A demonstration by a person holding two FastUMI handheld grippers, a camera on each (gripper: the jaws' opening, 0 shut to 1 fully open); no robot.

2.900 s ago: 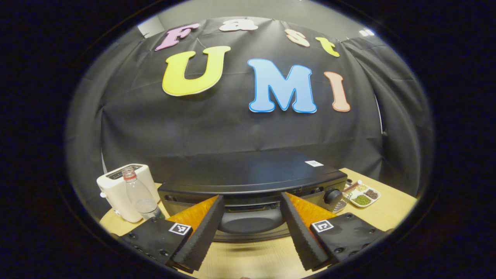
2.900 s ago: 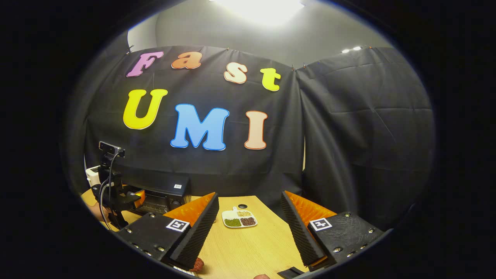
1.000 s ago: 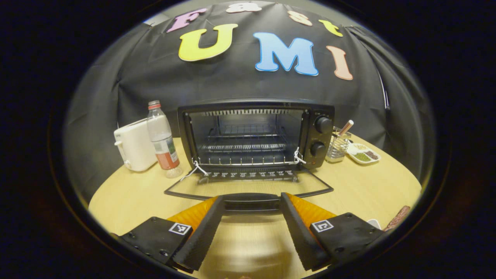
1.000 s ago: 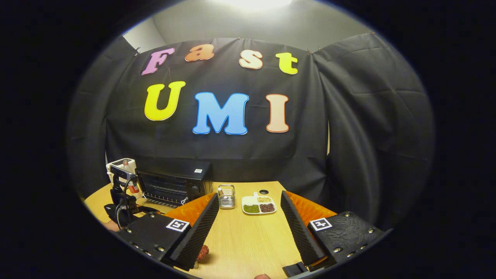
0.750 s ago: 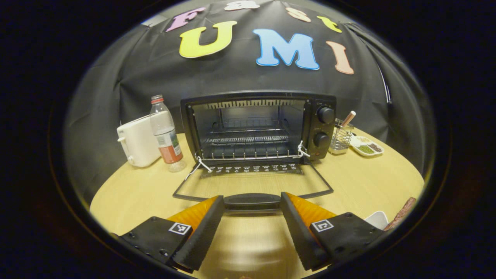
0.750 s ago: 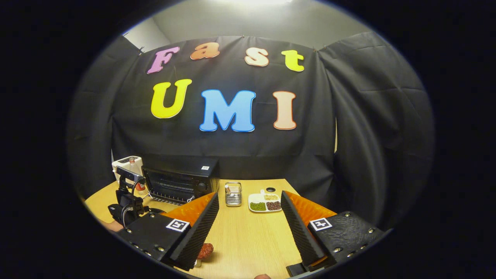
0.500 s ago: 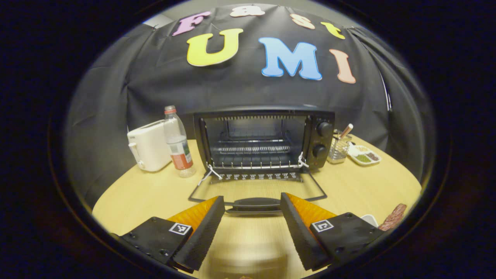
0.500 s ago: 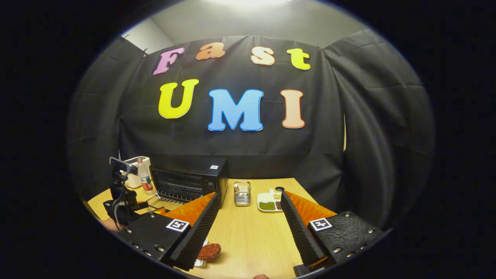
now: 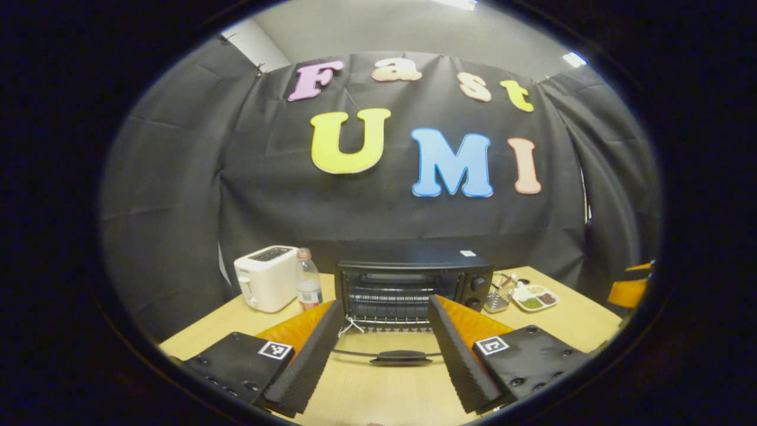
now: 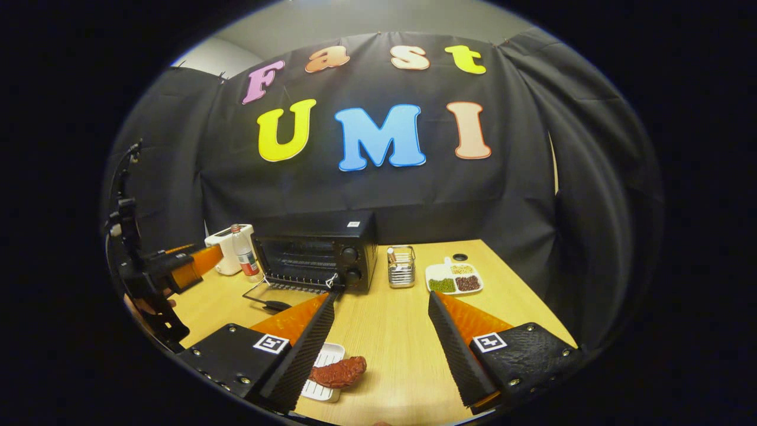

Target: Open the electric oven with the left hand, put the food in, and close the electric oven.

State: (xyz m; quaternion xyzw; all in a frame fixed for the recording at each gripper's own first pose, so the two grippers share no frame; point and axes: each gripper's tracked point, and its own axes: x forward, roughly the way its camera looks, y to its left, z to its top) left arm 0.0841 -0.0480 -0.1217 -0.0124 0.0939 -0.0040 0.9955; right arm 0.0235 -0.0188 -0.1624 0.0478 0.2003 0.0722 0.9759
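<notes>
The left gripper (image 9: 383,355) has let go of the oven door's handle (image 9: 401,356) and backed away from the electric oven (image 9: 414,284), jaws wide and empty, so the opening step looks done with the door lying flat. In front of the oven, the food (image 10: 338,373), a reddish piece on a small white tray (image 10: 322,367), lies just inside the left finger of the right gripper (image 10: 378,361), which is also spread wide and holding nothing.

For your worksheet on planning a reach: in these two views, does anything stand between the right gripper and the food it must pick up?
Nothing visible does. In the right gripper view the right gripper hangs open above the table, and the reddish food lies on a small white tray beside its near finger.
</notes>
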